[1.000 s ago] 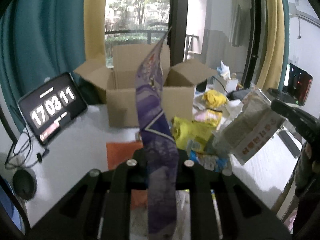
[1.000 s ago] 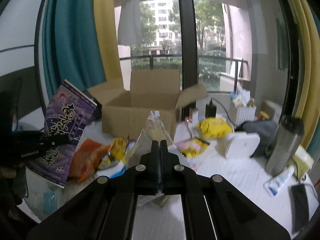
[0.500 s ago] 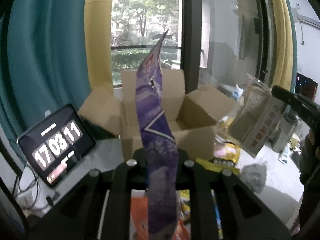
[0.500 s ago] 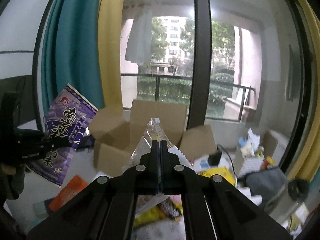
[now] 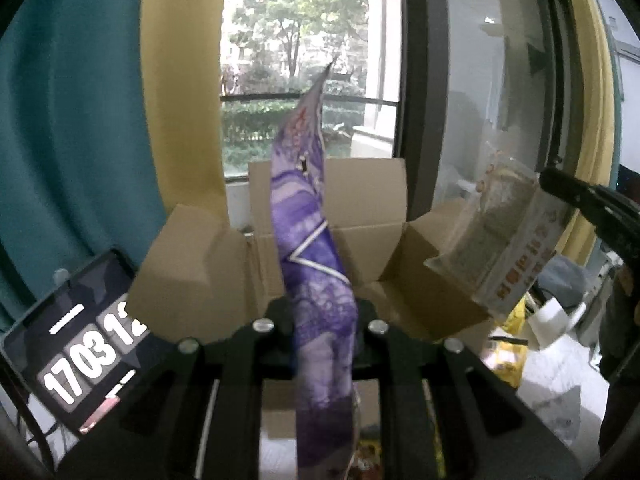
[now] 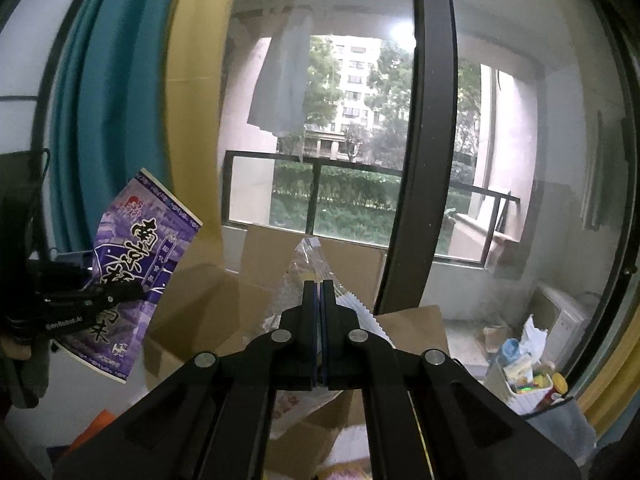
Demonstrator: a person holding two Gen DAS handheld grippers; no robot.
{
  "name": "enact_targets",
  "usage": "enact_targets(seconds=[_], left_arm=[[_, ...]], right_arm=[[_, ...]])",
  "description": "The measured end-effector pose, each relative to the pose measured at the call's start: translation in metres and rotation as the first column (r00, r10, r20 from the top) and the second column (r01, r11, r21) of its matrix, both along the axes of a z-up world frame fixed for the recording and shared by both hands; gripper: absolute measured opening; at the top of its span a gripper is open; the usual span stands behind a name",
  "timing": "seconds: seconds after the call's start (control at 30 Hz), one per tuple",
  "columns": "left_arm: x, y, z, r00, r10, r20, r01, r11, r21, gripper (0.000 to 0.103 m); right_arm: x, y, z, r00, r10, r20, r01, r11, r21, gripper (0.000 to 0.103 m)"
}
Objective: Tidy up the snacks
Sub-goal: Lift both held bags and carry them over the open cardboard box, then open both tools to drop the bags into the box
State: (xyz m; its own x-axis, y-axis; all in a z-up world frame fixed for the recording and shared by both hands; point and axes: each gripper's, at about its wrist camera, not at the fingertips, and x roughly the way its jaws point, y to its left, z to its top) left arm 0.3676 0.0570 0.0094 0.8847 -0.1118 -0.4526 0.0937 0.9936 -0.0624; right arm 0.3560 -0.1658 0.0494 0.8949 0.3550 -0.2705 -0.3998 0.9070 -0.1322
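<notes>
Purple snack bag (image 5: 316,280), white lettering, stands edge-on.

Both wrist cameras look forward along their grippers, close to the open cardboard box (image 5: 328,216) (image 6: 276,256), which both views share, facing the window.

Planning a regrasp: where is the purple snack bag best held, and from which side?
Grip the purple snack bag by its flat lower edge, coming edge-on from below, as the left hand-held gripper does. The bag is thin and stands upright, so closed pads pinch it securely.
</notes>
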Motion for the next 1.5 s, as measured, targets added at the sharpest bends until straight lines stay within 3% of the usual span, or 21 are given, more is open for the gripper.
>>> enact_targets(seconds=[0.17, 0.27, 0.3, 0.4, 0.43, 0.73, 0.87, 1.2, 1.5], left_arm=[[0.044, 0.001, -0.021, 0.998, 0.01, -0.064, -0.012, 1.0, -0.026, 0.017], [0.058, 0.001, -0.028, 0.995, 0.039, -0.091, -0.041, 0.999, -0.022, 0.025], [0.06, 0.001, -0.029, 0.994, 0.046, -0.096, -0.049, 0.998, -0.026, 0.031], [0.063, 0.007, -0.029, 0.994, 0.048, -0.099, -0.055, 0.996, -0.065, 0.064], [0.061, 0.01, -0.03, 0.994, 0.049, -0.096, -0.057, 0.995, -0.079, 0.067], [0.033, 0.003, -0.014, 0.997, 0.031, -0.066, -0.037, 0.995, -0.087, 0.075], [0.01, 0.003, -0.006, 0.998, 0.029, -0.05, -0.033, 0.995, -0.089, 0.076], [-0.049, -0.003, 0.003, 0.999, 0.006, -0.044, -0.01, 0.996, -0.087, 0.078], [-0.103, -0.016, -0.011, 0.997, -0.026, -0.071, 0.02, 0.996, -0.081, 0.08]], right_arm=[[0.033, 0.004, -0.014, 0.998, -0.041, -0.044, 0.041, 0.999, -0.002, 0.001], [0.049, 0.008, -0.023, 0.993, -0.065, -0.097, 0.065, 0.998, -0.011, 0.003], [0.053, 0.01, -0.028, 0.991, -0.069, -0.112, 0.068, 0.998, -0.013, 0.003], [0.057, 0.012, -0.036, 0.988, -0.072, -0.137, 0.069, 0.997, -0.023, 0.003], [0.056, 0.013, -0.037, 0.988, -0.069, -0.141, 0.066, 0.997, -0.025, 0.006], [0.039, 0.017, -0.031, 0.987, -0.044, -0.155, 0.04, 0.999, -0.03, 0.02], [0.026, 0.011, -0.027, 0.987, -0.038, -0.159, 0.035, 0.999, -0.021, 0.036], [-0.021, -0.002, -0.022, 0.986, -0.035, -0.163, 0.033, 0.999, -0.014, 0.045], [-0.068, -0.016, -0.032, 0.982, -0.04, -0.183, 0.039, 0.999, -0.008, 0.051]])
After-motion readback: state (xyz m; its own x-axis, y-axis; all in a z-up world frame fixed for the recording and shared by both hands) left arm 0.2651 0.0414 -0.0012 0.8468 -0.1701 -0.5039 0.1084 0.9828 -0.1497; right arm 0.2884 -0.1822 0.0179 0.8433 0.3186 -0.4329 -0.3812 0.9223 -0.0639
